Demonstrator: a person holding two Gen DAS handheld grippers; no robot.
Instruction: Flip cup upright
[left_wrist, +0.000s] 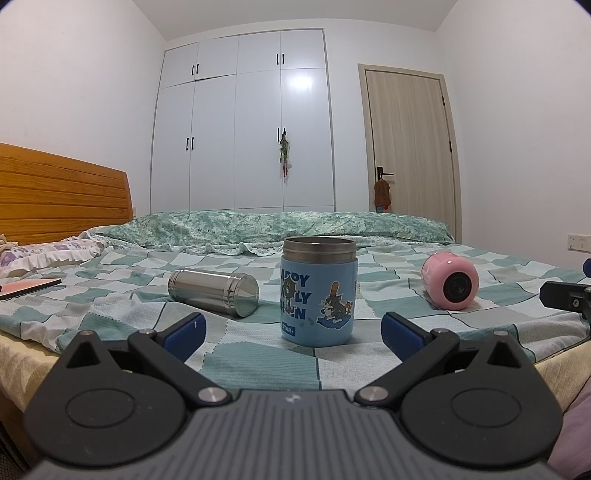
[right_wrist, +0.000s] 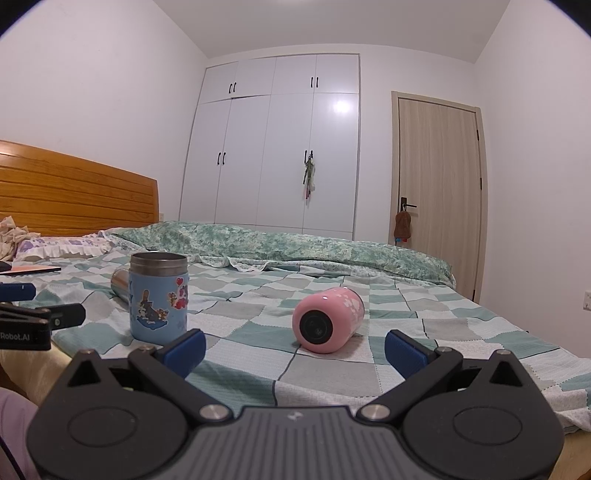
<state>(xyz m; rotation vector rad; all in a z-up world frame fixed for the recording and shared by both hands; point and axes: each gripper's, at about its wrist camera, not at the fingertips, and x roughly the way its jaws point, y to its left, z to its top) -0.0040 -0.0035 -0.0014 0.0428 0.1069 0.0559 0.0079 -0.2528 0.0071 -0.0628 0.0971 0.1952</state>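
Note:
A blue cartoon cup (left_wrist: 318, 291) stands upright on the checked bedspread, open mouth up; it also shows in the right wrist view (right_wrist: 159, 297). A steel cup (left_wrist: 213, 292) lies on its side to its left, mostly hidden behind the blue cup in the right wrist view (right_wrist: 120, 282). A pink cup (left_wrist: 450, 281) lies on its side at the right, its dark end facing me (right_wrist: 327, 320). My left gripper (left_wrist: 291, 332) is open and empty just in front of the blue cup. My right gripper (right_wrist: 293, 350) is open and empty just in front of the pink cup.
The bed (left_wrist: 258, 354) carries a rolled green quilt (left_wrist: 280, 225) at the back, a pillow (left_wrist: 48, 251) and a flat pink-and-black item (left_wrist: 27, 287) at the left. A wooden headboard (left_wrist: 55, 192), white wardrobe (left_wrist: 243, 122) and door (left_wrist: 410, 147) lie beyond.

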